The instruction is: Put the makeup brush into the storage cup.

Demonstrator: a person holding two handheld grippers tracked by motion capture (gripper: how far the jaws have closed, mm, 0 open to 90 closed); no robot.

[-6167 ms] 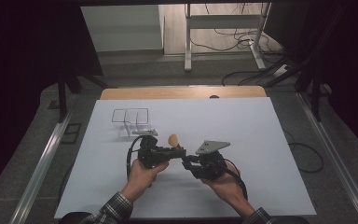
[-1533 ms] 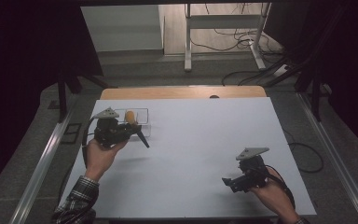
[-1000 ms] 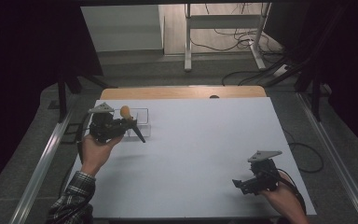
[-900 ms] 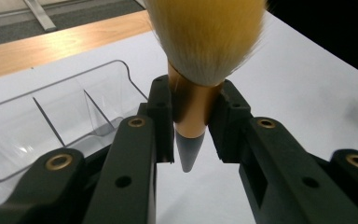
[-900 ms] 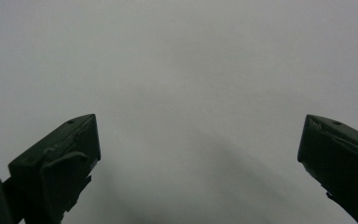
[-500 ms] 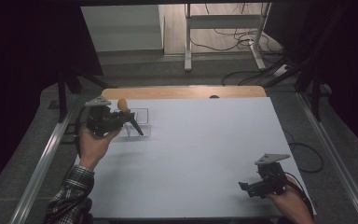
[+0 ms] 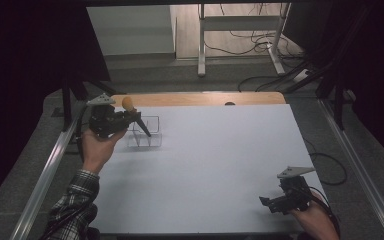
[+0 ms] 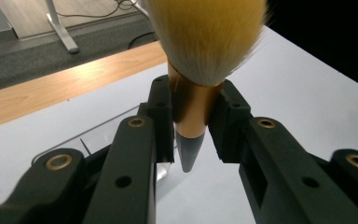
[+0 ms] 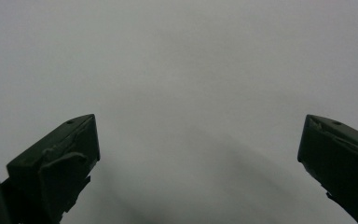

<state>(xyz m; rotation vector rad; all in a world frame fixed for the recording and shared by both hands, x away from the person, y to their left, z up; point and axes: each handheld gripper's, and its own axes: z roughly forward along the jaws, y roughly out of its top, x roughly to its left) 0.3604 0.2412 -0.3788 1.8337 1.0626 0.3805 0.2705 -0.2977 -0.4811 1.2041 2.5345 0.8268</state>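
The brush (image 8: 200, 70) has soft yellowish bristles above a glossy copper-coloured metal ferrule, the organiser (image 7: 145, 133) looks clear plastic, and the table (image 7: 220, 165) is matt white with a wood strip.

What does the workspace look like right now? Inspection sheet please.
Surface: white table, bare in the middle; wood strip along its far edge.
Job's things: brush, gold ferrule, yellow bristles up, pointed grey handle tip down; clear organizer on the table below it, at far left.
Clutter: nothing seen.
Grippers: left tool shut on the brush ferrule, held over the organizer; right tool open, nothing between its jaws, near the table's front right corner.
Cables: loose cables on the floor beyond the table; one by the right edge.
Surroundings: metal desk frame behind; dark to both sides.
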